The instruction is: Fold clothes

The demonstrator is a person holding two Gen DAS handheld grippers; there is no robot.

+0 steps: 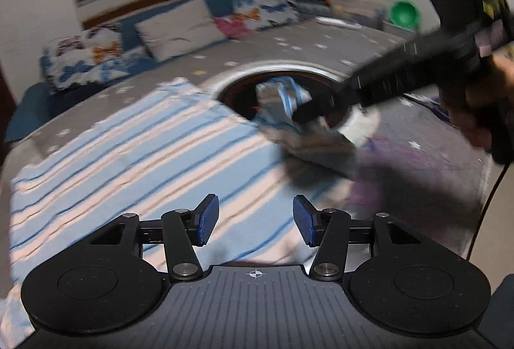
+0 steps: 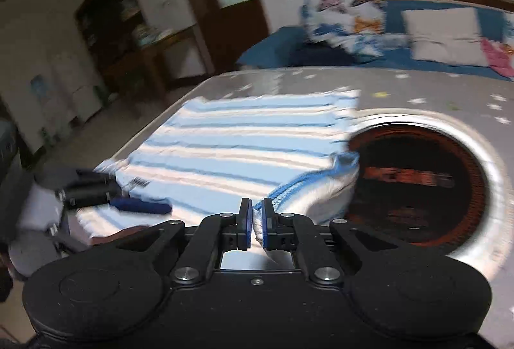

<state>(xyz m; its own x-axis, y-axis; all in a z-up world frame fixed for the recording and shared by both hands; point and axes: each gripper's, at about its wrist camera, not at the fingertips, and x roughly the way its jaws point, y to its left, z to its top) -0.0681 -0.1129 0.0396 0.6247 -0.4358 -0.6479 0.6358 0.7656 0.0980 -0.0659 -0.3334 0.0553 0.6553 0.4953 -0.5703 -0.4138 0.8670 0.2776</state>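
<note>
While the striped garment [image 1: 135,153] is lying spread across the grey star-patterned table [image 1: 321,43], pale blue with darker blue and whitish bands, the right gripper [image 2: 254,222] is pinching a bunched corner of it, blue pads pressed together on the cloth with its blue-stitched hem [image 2: 289,188] curling up just beyond the fingertips. From the left wrist view that same gripper [image 1: 302,116] is reaching in from the right, a hand [image 1: 482,104] wrapped around its black handle, and the lifted fold is hanging blurred beneath its tip, right at the edge of the round metal-rimmed opening [image 1: 279,69] sunk into the tabletop. The left gripper [image 1: 256,220] is hovering low over the near part of the shirt with its blue pads [image 1: 207,220] standing well apart and nothing between them. Seen from the right wrist camera, it [image 2: 141,206] is sitting at the garment's near left edge, smeared by motion. Behind the table, a blue sofa [image 1: 221,0] is carrying butterfly-print cushions [image 1: 260,6] and a plain pale one.
</note>
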